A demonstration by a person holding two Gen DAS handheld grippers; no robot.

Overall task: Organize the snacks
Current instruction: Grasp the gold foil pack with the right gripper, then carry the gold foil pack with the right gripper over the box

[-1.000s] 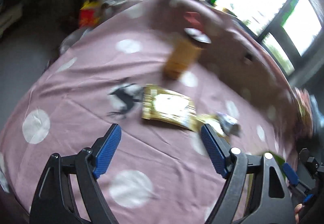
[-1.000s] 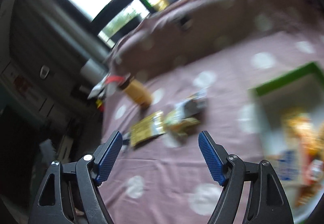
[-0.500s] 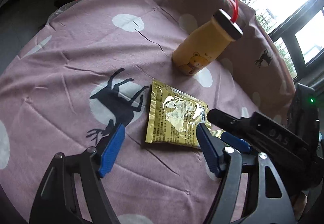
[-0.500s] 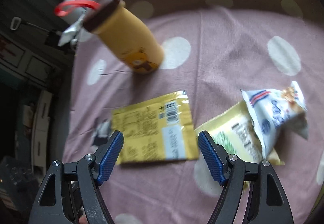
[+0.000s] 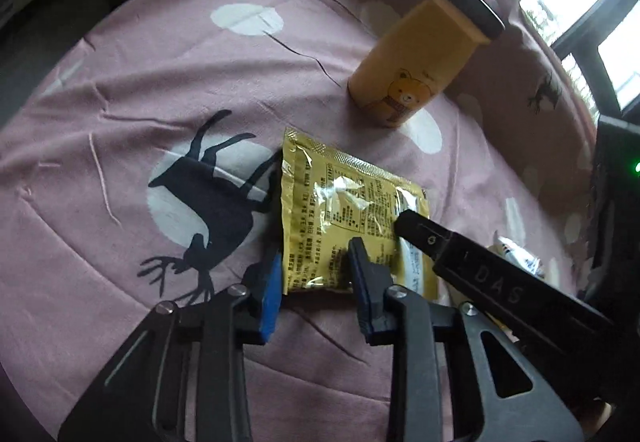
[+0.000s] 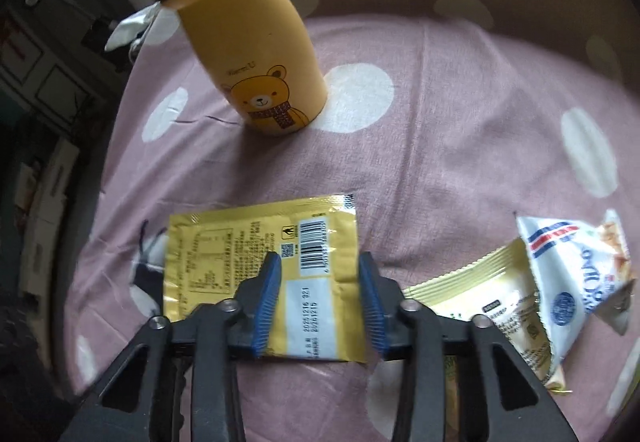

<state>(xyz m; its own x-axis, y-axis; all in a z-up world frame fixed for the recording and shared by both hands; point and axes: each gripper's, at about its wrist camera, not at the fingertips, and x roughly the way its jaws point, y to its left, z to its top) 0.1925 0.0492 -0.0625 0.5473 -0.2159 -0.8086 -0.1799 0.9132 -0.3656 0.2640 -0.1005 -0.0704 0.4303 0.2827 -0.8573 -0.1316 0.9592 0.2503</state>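
Tablecloth (image 5: 120,90) supports the gold snack packet (image 5: 340,214), lying flat, long axis running between both grippers. Left gripper (image 5: 316,278) straddles its near-left corner; right gripper (image 6: 320,298) straddles the opposite end. Jaws on both have just been closing, still slightly apart around the packet.

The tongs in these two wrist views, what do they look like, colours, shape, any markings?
Both the left tongs and right tongs are black, with skeletal arms showing triangular cut-outs and silver pivot screws. Their fingers carry blue ribbed pads. In the left wrist view, one black finger of the right tongs bears raised lettering.
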